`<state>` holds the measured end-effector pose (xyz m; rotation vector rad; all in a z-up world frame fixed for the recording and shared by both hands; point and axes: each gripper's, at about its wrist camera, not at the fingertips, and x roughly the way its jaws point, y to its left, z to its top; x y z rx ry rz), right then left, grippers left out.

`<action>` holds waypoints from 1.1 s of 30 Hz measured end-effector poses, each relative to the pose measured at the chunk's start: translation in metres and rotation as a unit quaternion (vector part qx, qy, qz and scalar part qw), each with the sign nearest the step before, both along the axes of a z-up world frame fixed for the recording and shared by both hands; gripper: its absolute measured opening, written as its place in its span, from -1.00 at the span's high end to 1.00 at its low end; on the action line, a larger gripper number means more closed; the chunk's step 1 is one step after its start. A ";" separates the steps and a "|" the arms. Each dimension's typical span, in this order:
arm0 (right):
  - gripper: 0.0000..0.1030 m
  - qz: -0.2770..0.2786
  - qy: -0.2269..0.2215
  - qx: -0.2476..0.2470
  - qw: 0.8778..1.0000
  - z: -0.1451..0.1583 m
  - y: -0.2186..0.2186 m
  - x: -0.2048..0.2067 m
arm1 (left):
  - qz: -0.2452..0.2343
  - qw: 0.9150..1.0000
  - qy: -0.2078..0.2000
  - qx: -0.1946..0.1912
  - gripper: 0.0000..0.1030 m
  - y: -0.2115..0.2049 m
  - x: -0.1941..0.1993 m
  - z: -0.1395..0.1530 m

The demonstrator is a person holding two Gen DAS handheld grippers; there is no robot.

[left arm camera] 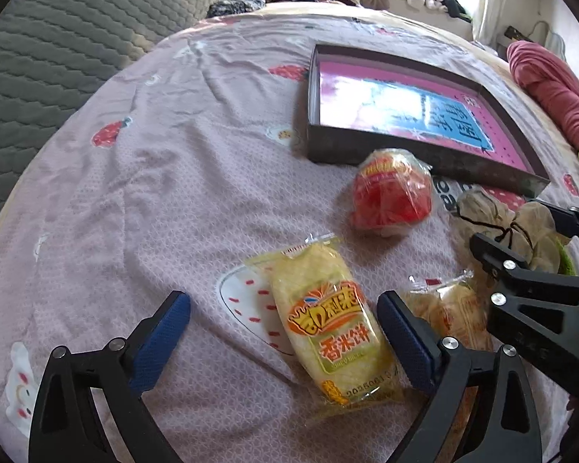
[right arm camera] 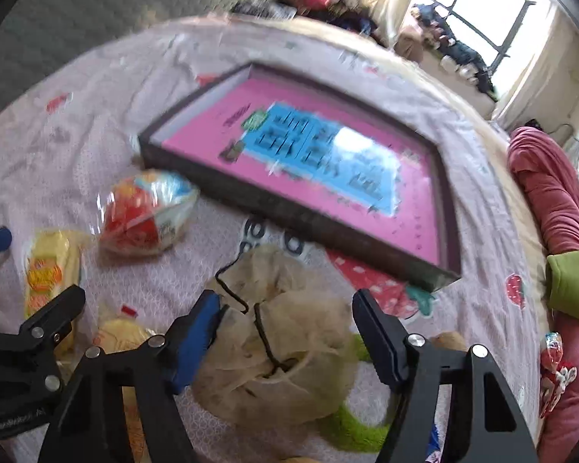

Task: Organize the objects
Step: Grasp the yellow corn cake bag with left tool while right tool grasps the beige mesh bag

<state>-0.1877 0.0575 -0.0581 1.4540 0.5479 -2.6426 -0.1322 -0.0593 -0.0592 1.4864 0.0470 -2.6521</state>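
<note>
crinkly rice-cracker packet | gauzy drawstring pouch | shallow rectangular tray

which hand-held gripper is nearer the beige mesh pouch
Right. The right hand-held gripper is open with its fingers straddling the beige mesh pouch. The left hand-held gripper is off to the pouch's left, open around the yellow rice cracker packet.

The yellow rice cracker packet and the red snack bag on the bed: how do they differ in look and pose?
The yellow rice cracker packet is long and flat, while the red snack bag is rounded and bulging. The yellow rice cracker packet lies between the open fingers of the left tool; the red snack bag sits farther away, close to the shallow box. Both are clear plastic wrappers that lie on the bedsheet, outside the box.
</note>
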 end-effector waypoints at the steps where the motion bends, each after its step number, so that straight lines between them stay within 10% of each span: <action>1: -0.21 0.003 0.002 0.001 1.000 -0.001 -0.001 0.001 | -0.001 1.000 -0.001 0.002 -0.85 0.000 0.000 0.000; 3: -0.07 0.010 0.003 -0.006 1.000 0.001 -0.003 0.001 | -0.005 1.000 -0.002 0.010 -0.33 0.001 -0.001 0.000; 9: 0.35 0.021 -0.007 -0.041 0.999 0.002 0.000 0.001 | -0.026 0.999 -0.009 0.033 0.06 0.003 -0.001 -0.002; 33: 0.49 -0.003 0.021 -0.140 0.990 0.029 0.026 0.045 | -0.064 0.997 0.028 0.040 0.21 0.015 0.020 0.026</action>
